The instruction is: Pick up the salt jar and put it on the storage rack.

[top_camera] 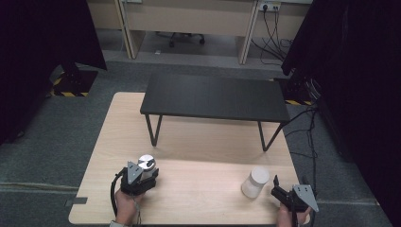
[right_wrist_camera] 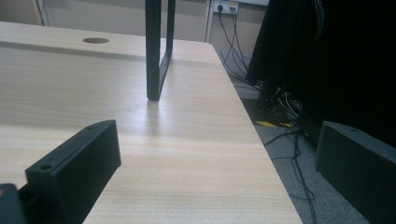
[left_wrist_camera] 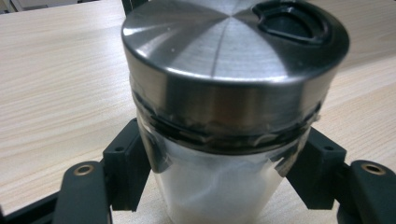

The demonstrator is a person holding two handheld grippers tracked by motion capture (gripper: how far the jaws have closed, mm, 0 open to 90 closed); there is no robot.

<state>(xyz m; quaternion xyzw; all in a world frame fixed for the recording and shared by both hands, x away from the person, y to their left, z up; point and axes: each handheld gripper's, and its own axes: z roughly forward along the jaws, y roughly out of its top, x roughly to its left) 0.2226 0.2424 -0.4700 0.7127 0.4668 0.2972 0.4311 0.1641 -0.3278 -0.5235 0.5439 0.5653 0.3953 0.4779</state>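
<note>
The wooden table (top_camera: 189, 137) is carrying a black shelf (top_camera: 215, 97) well ahead of both grippers, one shelf leg (right_wrist_camera: 152, 51) standing in front of the right gripper (right_wrist_camera: 217, 172). The white cup (top_camera: 255, 181) is sitting just left of the right gripper (top_camera: 288, 195), whose jaws are spreading wide with nothing between them. The left gripper (left_wrist_camera: 219, 186) is pinching a steel-lidded jar (left_wrist_camera: 229, 107) between its jaws, the jar (top_camera: 146, 166) standing upright at that gripper's (top_camera: 142, 178) tip.

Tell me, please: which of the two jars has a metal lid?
The jar between the left gripper jaws, steel-lidded; the other jar, near the right gripper, looks all white.
</note>
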